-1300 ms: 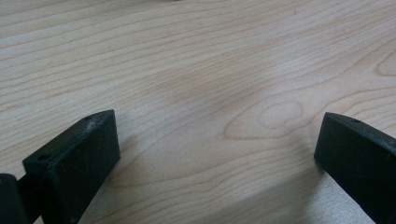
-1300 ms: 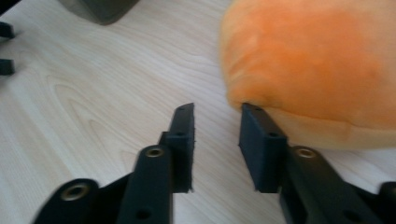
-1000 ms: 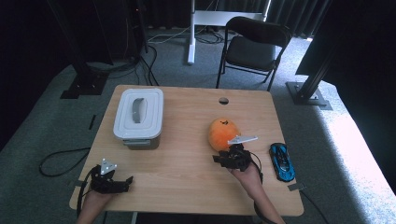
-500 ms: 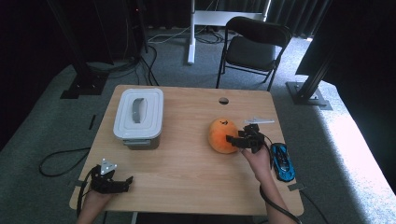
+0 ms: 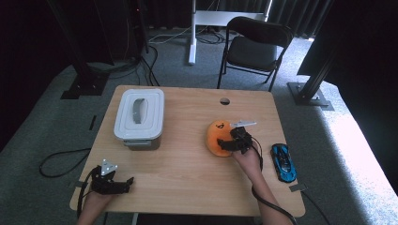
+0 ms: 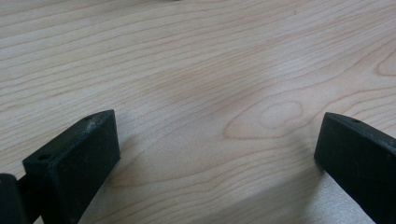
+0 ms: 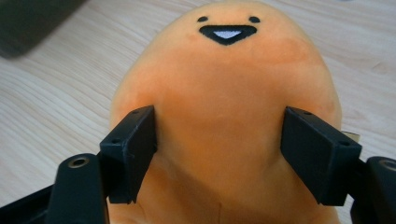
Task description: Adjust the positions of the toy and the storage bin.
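High view: an orange plush (image 5: 218, 138) lies on the desk (image 5: 187, 168), right of centre, with the right gripper (image 5: 229, 143) set against its near-right side. A grey lidded box (image 5: 139, 117) stands well apart at the far left, and a blue toy car (image 5: 283, 161) lies near the right edge. The left gripper (image 5: 123, 182) rests at the near-left corner, its jaws apart over bare wood with nothing between them.

Right gripper view puts the plush (image 7: 224, 107) squarely between the jaws, its smiling face pointing away. The jaws have just been opening and now flank its body; each inner face sits at or just beside the fabric, and I cannot tell whether they press in.

I judge this to be the grasp step, the gripper set around the toy before a squeeze. The next move calls for closing evenly on the soft body, deep enough that the fabric does not slip, then a straight lift. The box lid is on, so placing the toy inside would need the lid off first
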`<action>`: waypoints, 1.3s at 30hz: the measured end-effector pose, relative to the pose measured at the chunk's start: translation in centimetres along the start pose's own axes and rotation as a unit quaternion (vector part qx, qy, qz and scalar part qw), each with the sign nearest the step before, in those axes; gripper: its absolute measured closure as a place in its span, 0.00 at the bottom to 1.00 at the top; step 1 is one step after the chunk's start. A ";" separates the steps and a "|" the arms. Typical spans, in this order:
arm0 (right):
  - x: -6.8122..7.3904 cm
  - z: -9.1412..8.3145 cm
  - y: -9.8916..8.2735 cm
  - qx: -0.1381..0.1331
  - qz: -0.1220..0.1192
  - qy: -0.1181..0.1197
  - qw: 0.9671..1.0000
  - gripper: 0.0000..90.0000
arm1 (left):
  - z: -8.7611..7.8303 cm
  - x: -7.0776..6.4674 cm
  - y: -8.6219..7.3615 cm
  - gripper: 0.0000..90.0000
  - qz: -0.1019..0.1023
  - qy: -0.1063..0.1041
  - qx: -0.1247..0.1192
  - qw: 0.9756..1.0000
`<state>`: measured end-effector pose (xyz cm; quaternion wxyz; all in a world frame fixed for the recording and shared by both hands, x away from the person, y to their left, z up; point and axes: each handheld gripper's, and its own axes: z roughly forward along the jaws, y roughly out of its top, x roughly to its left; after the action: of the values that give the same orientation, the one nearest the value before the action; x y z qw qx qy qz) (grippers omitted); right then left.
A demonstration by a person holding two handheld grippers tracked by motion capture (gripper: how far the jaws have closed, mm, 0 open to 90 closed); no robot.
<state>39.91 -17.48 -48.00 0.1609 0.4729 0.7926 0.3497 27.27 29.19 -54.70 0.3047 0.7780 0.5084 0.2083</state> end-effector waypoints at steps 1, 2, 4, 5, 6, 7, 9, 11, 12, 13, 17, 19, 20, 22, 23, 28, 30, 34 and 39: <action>0.3 0.1 0.0 0.002 -0.007 -0.005 1.000 0.27 | 0.0 0.0 0.0 0.01 0.000 0.000 0.000 1.000; 0.5 0.3 -0.1 0.003 -0.017 -0.010 1.000 0.26 | 0.0 0.0 0.0 0.01 0.000 0.000 0.000 1.000; 0.6 0.7 -0.2 0.006 -0.026 -0.012 1.000 0.26 | 0.0 0.0 0.0 0.01 0.000 0.000 0.000 1.000; 0.7 0.8 -0.2 0.005 -0.028 -0.011 1.000 0.26 | 0.0 0.0 0.0 0.01 0.000 0.000 0.000 1.000; 0.7 1.0 -0.2 0.006 -0.027 -0.009 1.000 0.28 | 0.0 0.0 0.0 0.01 0.000 0.000 0.000 1.000; 0.7 1.1 -0.3 0.005 -0.036 -0.008 0.999 0.30 | 0.0 0.0 0.0 0.01 0.000 0.000 0.000 1.000; 0.7 1.2 -0.2 0.010 -0.040 -0.007 0.999 0.36 | 0.0 0.0 0.0 0.00 0.000 0.000 0.000 1.000; 0.6 1.1 -0.1 0.013 -0.039 -0.007 0.999 0.47 | 0.0 0.0 0.0 0.01 0.000 0.000 0.000 1.000; 0.5 1.1 0.0 0.013 -0.036 -0.005 0.999 0.52 | 0.0 0.0 0.0 0.01 0.000 0.000 0.000 1.000; 0.4 1.1 0.1 0.014 -0.031 0.000 0.999 0.58 | 0.0 0.0 0.0 0.01 0.000 0.000 0.000 1.000; 0.1 0.4 1.0 0.018 -0.038 -0.005 0.999 0.77 | 0.0 0.0 0.0 0.01 0.000 0.000 0.000 1.000; 0.1 0.2 1.2 0.020 -0.042 -0.008 0.999 0.80 | 0.0 0.0 0.0 0.01 0.000 0.000 0.000 1.000; 0.0 0.0 1.3 0.022 -0.044 -0.008 0.999 0.81 | 0.0 0.0 0.0 0.01 0.000 0.000 0.000 1.000; -0.5 -0.6 1.6 0.017 -0.041 -0.011 0.999 0.83 | 0.0 0.0 0.0 0.01 0.000 0.000 0.000 1.000; -0.7 -0.9 1.6 0.011 -0.033 -0.014 0.999 0.83 | 0.0 0.0 0.0 0.01 0.000 0.000 0.000 1.000; -2.1 -2.1 2.1 -0.005 -0.019 -0.024 1.000 0.83 | 0.0 0.0 0.0 0.01 0.000 0.000 0.000 1.000; -2.9 -2.8 2.4 -0.012 -0.014 -0.032 0.999 0.83 | 0.0 0.0 0.0 0.01 0.000 0.000 0.000 1.000; -5.2 -4.4 3.0 -0.030 0.007 -0.048 0.998 0.83 | 0.0 0.0 0.0 0.01 0.000 0.000 0.000 1.000; -8.7 -6.0 3.4 -0.041 0.040 -0.080 0.995 0.83 | 0.0 0.0 0.0 0.01 0.000 0.000 0.000 1.000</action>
<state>42.91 -26.39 -42.07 0.2290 0.5237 0.7426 0.3491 27.27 29.19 -54.70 0.3049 0.7777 0.5087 0.2084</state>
